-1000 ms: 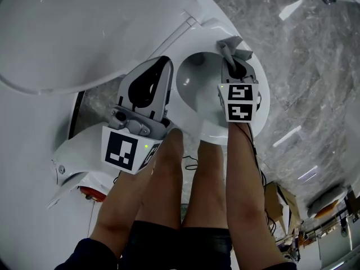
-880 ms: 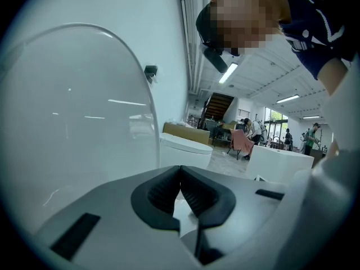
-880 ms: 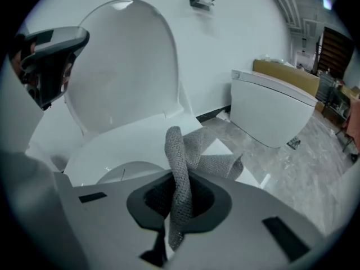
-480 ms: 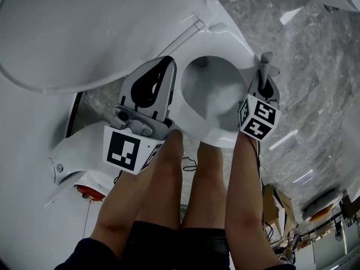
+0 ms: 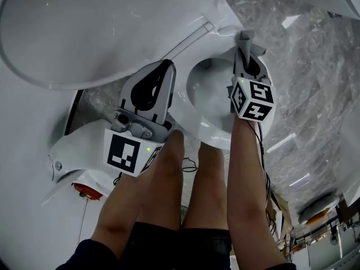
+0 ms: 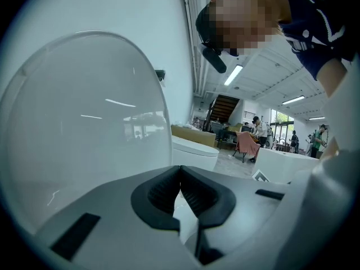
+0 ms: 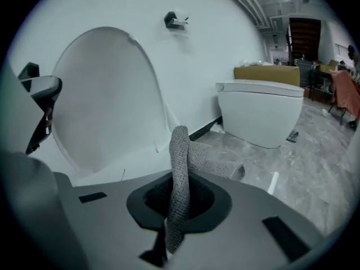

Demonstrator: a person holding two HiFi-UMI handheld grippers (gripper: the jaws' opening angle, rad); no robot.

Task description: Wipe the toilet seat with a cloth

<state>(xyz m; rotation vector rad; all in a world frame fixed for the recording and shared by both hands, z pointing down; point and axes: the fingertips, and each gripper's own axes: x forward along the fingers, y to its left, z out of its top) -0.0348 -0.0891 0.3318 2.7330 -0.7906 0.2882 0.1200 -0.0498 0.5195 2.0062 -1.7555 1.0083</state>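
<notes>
The right hand-held gripper (image 5: 246, 66) clamps the grey cloth (image 7: 179, 173) at the far-right rim of the toilet seat (image 5: 214, 135) — wiping looks under way; the seat's near and left rim probably remain; the left hand-held gripper (image 6: 180, 179), jaws together on nothing, hangs over the seat's left side.

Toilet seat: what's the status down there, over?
Right gripper shut on grey cloth, at the toilet seat far rim. Left gripper shut, empty, off to the seat's left. Lid up; nothing in the way.
</notes>
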